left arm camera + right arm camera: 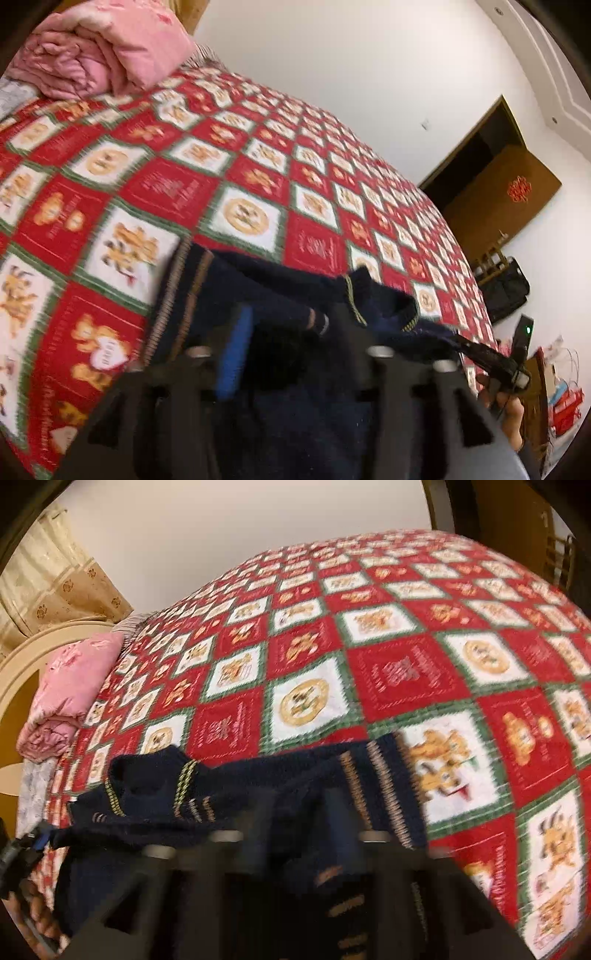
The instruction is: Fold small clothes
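A small navy knit sweater (280, 280) with tan and yellow-green stripes lies crumpled on the bed, on a red, white and green checked bedspread (236, 155) printed with bears, close in front of both grippers. In the left wrist view the left gripper (291, 332) points down over the dark knit; its fingers (236, 350), one with a blue pad, stand parted with the fabric lying beneath and between them, and the pads do not appear to press on it, though blur makes this hard to judge. The sweater's striped collar (354, 299) sits at about one o'clock from that gripper, and a sleeve trails toward four o'clock, where the right gripper (506, 369) and part of a hand (511, 417) show at the edge. In the right wrist view the right gripper (299, 823) is likewise spread above the sweater, with its striped hem (384, 790) at one o'clock and the collar at ten o'clock; no cloth looks pinched. A folded pink quilt (70, 698) lies at the far end of the bed, well apart from the sweater
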Tool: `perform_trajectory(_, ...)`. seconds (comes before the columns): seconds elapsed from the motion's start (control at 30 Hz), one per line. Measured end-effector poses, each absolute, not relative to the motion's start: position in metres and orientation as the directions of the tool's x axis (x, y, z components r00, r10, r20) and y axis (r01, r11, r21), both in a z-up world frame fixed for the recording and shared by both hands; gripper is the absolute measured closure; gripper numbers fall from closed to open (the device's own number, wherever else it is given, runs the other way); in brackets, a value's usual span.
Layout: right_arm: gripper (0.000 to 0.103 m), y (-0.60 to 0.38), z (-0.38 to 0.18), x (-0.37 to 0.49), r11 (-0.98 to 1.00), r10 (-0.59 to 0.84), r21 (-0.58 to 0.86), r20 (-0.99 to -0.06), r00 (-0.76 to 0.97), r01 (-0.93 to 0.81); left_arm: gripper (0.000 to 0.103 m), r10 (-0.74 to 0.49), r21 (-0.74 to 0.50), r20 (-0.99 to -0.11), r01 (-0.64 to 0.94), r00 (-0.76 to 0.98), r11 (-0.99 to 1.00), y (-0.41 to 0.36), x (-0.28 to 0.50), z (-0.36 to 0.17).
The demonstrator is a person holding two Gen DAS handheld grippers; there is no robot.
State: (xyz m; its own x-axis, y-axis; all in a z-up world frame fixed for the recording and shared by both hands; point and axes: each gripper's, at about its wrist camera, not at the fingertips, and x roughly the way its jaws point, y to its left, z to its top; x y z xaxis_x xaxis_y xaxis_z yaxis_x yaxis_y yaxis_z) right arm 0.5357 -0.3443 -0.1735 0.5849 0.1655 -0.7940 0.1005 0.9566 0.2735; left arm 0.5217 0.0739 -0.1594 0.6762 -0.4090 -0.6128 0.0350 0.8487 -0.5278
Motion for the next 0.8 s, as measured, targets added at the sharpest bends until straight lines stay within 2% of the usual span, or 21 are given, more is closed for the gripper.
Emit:
perform_trajectory(0.03, 0.030, -0.348, -0.171, 0.534, 0.953, 0.166, 0.282, -0.786, 0.596, 0.106, 0.033, -0.402, -0.543, -0.595, 0.021, 0.696, 0.840, 0.081, 0.519, -0.156)
perform_trajectory(0.07, 0.030, -0.354, -0.168, 0.531, 0.947, 0.174, 0.300, -0.775, 0.608, 0.112, 0.027, -0.397, -0.556, -0.584, 0.009, 0.708, 0.831, 0.086, 0.517, -0.153)
perform_trajectory(0.2, 0.030, -0.370, -0.157, 0.511, 0.938, 0.177, 0.323, -0.756, 0.630, 0.125, 0.027, -0.378, -0.532, -0.601, 0.000, 0.705, 0.846, 0.091, 0.504, -0.149)
perform_trajectory(0.4, 0.030, -0.379, -0.154, 0.443, 0.950, 0.202, 0.304, -0.774, 0.600, 0.073, 0.027, -0.288, -0.360, -0.689, 0.030, 0.665, 0.932, 0.077, 0.464, -0.165)
perform_trajectory(0.5, 0.031, -0.382, -0.162, 0.404, 0.951, 0.220, 0.304, -0.797, 0.563, 0.058, 0.027, -0.190, -0.233, -0.753, 0.015, 0.630, 0.972, 0.074, 0.443, -0.186)
perform_trajectory(0.57, 0.034, -0.383, -0.169, 0.382, 0.953, 0.219, 0.296, -0.813, 0.540, 0.060, 0.027, -0.153, -0.193, -0.788, -0.003, 0.596, 0.981, 0.075, 0.435, -0.201)
perform_trajectory(0.63, 0.044, -0.380, -0.179, 0.371, 0.961, 0.211, 0.272, -0.842, 0.497, 0.052, 0.027, -0.144, -0.184, -0.814, -0.014, 0.563, 0.983, 0.078, 0.431, -0.214)
perform_trajectory(0.67, 0.046, -0.376, -0.185, 0.365, 0.966, 0.201, 0.253, -0.856, 0.477, 0.047, 0.027, -0.143, -0.186, -0.823, -0.022, 0.550, 0.982, 0.079, 0.429, -0.219)
perform_trajectory(0.73, 0.056, -0.371, -0.193, 0.360, 0.976, 0.169, 0.212, -0.873, 0.458, 0.044, 0.026, -0.137, -0.175, -0.810, -0.011, 0.571, 0.985, 0.078, 0.425, -0.221)
perform_trajectory(0.8, 0.056, -0.367, -0.196, 0.356, 0.984, 0.136, 0.172, -0.879, 0.458, 0.038, 0.026, -0.130, -0.173, -0.812, -0.022, 0.568, 0.985, 0.077, 0.423, -0.220)
